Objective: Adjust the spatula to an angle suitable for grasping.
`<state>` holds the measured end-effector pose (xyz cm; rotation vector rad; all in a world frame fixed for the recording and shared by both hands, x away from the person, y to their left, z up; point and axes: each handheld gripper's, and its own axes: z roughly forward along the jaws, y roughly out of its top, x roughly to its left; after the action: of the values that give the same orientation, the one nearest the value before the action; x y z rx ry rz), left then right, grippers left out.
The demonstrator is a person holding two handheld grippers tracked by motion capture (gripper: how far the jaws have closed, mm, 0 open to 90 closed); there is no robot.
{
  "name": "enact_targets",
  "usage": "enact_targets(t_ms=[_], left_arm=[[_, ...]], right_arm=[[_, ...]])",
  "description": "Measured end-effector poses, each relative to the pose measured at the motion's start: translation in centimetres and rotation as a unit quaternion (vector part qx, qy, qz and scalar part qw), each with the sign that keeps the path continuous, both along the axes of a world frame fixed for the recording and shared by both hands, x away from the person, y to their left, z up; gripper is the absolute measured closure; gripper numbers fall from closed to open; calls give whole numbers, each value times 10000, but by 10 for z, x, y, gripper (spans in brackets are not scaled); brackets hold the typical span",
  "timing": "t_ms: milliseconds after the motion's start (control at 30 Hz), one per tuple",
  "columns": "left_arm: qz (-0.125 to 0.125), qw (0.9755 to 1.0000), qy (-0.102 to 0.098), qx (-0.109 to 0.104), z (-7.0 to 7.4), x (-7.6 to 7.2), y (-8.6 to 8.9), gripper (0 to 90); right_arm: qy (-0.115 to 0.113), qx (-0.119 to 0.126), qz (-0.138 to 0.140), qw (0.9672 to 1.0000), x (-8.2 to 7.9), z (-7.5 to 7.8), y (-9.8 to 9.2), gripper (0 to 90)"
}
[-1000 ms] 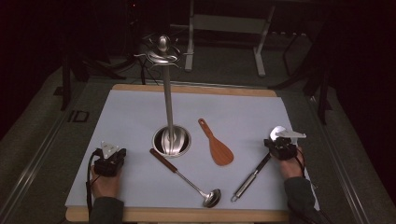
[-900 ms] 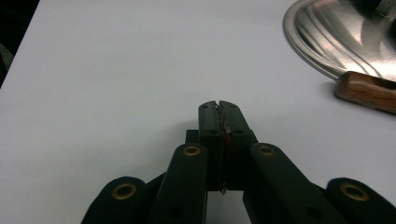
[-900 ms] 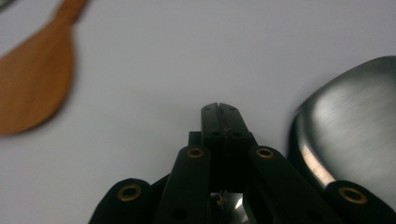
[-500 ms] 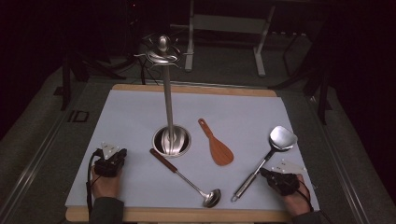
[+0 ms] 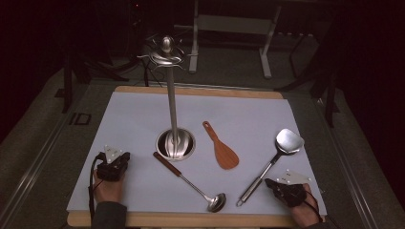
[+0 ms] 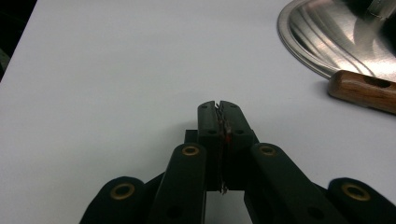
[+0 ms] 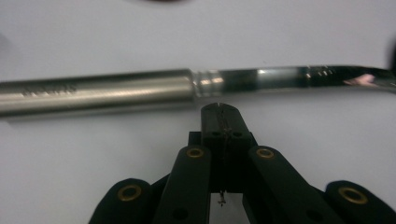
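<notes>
Pulled back from the steel turner's [image 5: 272,161] head, the right gripper [image 5: 276,185] sits clenched beside its handle; left gripper [image 5: 122,159] clenched, empty.

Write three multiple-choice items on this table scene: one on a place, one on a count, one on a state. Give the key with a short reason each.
1. Where does the wooden spatula lie?
A. between the stand's round base and the steel turner
B. left of the left gripper
C. hanging from the top of the stand

2. How many loose utensils lie on the white mat?
A. one
B. three
C. five

3. How do the jaws of the right gripper stand?
A. wide open
B. shut on the ladle
C. shut, with nothing between them

Key:
1 A, the high view shows it flat on the mat between those two.
2 B, ladle, spatula and turner.
3 C, the right gripper view shows the jaws pressed together just short of the turner's handle.
</notes>
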<state>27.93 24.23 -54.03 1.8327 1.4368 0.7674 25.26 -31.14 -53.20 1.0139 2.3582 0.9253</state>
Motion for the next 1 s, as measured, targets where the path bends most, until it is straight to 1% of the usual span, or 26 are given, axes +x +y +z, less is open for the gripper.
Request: enact_targets(t_ms=[167, 300, 467, 633, 800, 900, 1000], left_arm=[[-3, 10000, -4, -2, 0, 0, 0, 880], [-5, 10000, -6, 8, 0, 0, 0, 880], [3, 10000, -8, -11, 0, 0, 0, 879], [5, 10000, -11, -43, 0, 0, 1, 879], [11, 10000, -15, -92, 0, 0, 1, 879], [8, 10000, -28, -88, 0, 0, 1, 879], [-3, 10000, -40, -78, 0, -1, 2, 879]], right_arm=[[-27, -67, 170, 9998, 6, 0, 9, 900], [-61, -227, 326, 9992, 13, 2, 22, 900], [-49, -303, 465, 9984, 32, 3, 38, 900], [19, -300, 573, 9979, 53, 5, 54, 900], [36, -295, 640, 9975, 70, 7, 66, 900], [79, -244, 628, 9977, 80, 9, 71, 900], [68, -230, 634, 9977, 89, 12, 77, 900]])
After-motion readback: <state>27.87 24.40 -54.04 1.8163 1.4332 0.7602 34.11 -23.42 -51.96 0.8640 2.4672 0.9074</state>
